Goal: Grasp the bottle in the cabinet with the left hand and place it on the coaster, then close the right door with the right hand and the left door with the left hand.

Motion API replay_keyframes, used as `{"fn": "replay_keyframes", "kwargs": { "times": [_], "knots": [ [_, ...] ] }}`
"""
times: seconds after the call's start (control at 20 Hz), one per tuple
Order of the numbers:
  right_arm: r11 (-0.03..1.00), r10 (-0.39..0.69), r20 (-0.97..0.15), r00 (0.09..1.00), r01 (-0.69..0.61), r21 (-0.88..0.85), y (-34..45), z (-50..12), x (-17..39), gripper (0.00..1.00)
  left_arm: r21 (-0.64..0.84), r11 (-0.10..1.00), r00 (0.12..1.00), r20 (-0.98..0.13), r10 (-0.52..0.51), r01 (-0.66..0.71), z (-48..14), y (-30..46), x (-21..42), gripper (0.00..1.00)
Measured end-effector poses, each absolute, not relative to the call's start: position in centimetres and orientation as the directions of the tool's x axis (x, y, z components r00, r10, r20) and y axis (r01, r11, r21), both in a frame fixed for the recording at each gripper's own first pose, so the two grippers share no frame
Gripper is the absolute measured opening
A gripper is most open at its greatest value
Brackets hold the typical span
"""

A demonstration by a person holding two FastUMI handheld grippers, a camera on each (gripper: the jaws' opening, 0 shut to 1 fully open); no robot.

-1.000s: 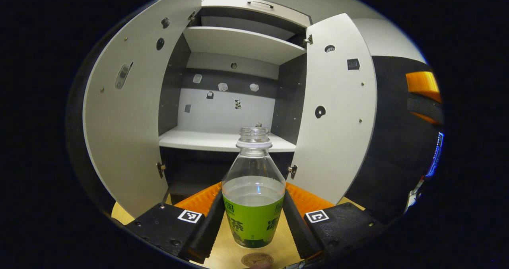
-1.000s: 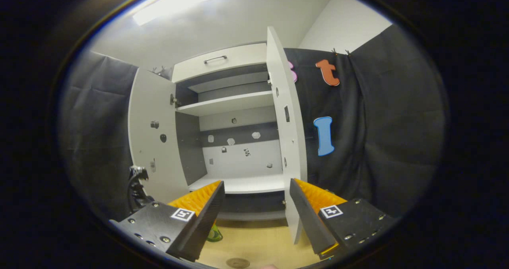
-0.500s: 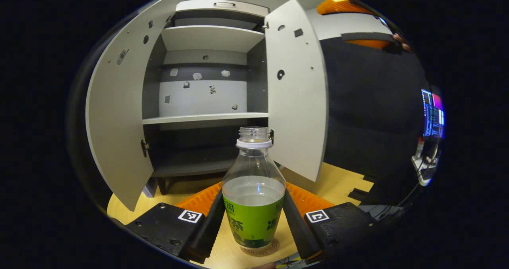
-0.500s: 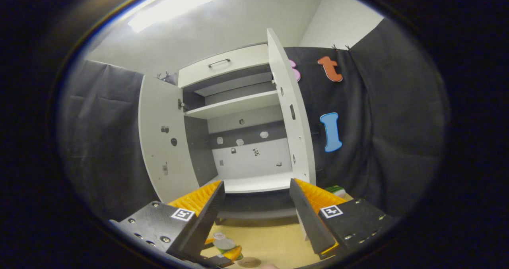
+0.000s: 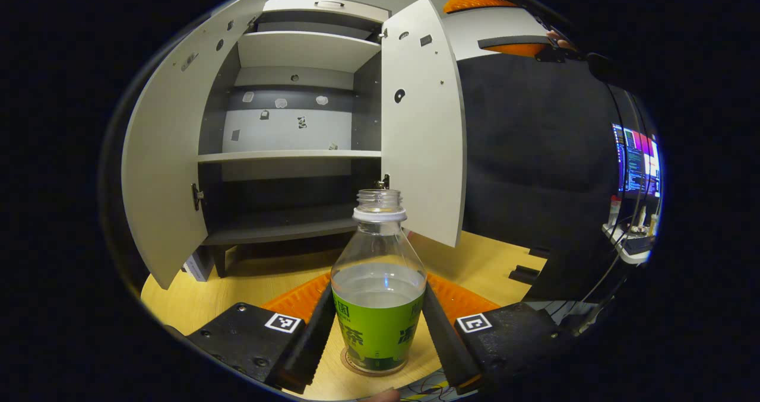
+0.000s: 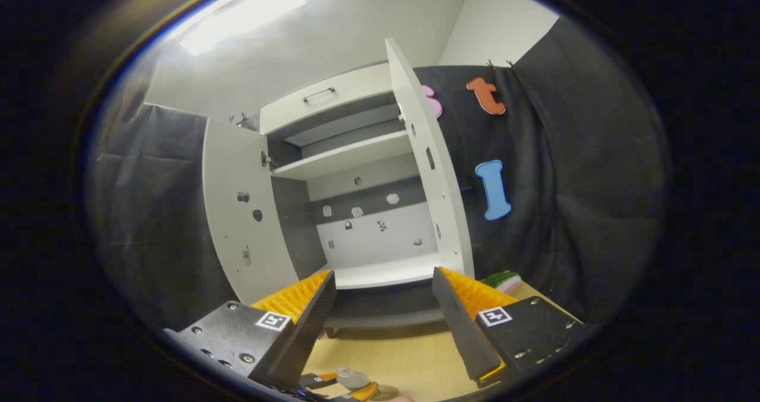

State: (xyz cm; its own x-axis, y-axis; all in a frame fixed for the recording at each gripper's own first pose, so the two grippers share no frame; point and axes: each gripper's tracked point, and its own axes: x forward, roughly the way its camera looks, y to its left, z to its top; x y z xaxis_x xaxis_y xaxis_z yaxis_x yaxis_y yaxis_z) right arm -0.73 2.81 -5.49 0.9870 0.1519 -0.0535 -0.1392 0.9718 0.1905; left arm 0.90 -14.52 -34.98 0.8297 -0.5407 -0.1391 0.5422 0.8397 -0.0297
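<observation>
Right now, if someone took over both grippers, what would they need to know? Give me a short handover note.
Left gripper: jaws shut on the bottle, which stands upright over the coaster on the wooden table. Whether its base rests on the coaster cannot be told.
Right gripper: jaws open and empty, held up facing the cabinet.
Both doors are open: left door, right door.
Done: bottle taken out of the cabinet and brought to the coaster.
Left: release the bottle, close the right door with the right gripper, then the left door with the left gripper.
</observation>
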Motion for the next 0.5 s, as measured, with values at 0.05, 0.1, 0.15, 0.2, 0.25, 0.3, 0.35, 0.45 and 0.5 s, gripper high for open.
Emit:
{"fn": "replay_keyframes", "kwargs": {
  "times": [0.05, 0.1, 0.15, 0.2, 0.25, 0.3, 0.35, 0.45, 0.5],
  "knots": [
    [0.974, 0.147, -0.065, 0.987, -0.132, 0.185, 3.2, -5.8, -0.3, 0.99, -0.018, 0.836, 0.826, -0.144, -0.545, 0.548, -35.3, -14.4, 1.0, 0.81],
    [0.974, 0.15, -0.069, 0.986, -0.135, 0.182, 3.8, -6.1, 0.0, 0.99, -0.006, 0.832, 0.823, -0.14, -0.55, 0.555, -35.5, -14.3, 1.2, 0.81],
    [0.972, 0.162, -0.068, 0.985, -0.147, 0.181, 4.7, -6.1, 0.3, 0.99, 0.004, 0.825, 0.818, -0.136, -0.559, 0.565, -35.8, -14.4, 1.4, 0.81],
    [0.971, 0.174, -0.071, 0.982, -0.159, 0.178, 5.4, -6.3, 0.7, 0.99, 0.013, 0.821, 0.814, -0.143, -0.563, 0.571, -36.1, -14.4, 1.6, 0.82],
    [0.971, 0.179, -0.077, 0.981, -0.164, 0.172, 6.0, -6.7, 1.0, 0.99, 0.012, 0.817, 0.809, -0.147, -0.569, 0.576, -36.5, -14.2, 1.7, 0.82],
    [0.973, 0.18, -0.087, 0.98, -0.164, 0.164, 6.3, -7.1, 1.3, 0.99, 0.004, 0.811, 0.802, -0.153, -0.578, 0.585, -36.8, -14.3, 1.8, 0.82],
    [0.974, 0.177, -0.098, 0.979, -0.161, 0.158, 6.5, -7.6, 1.6, 0.94, 0.001, 0.808, 0.799, -0.154, -0.581, 0.589, -36.8, -14.1, 1.8, 0.82],
    [0.976, 0.171, -0.111, 0.979, -0.153, 0.156, 6.9, -8.3, 1.8, 0.99, -0.019, 0.807, 0.796, -0.156, -0.585, 0.59, -36.8, -13.7, 2.0, 0.82],
    [0.976, 0.171, -0.113, 0.979, -0.152, 0.158, 7.1, -8.4, 1.9, 0.99, -0.03, 0.805, 0.792, -0.158, -0.589, 0.592, -36.8, -13.7, 2.1, 0.82]
  ]
}}
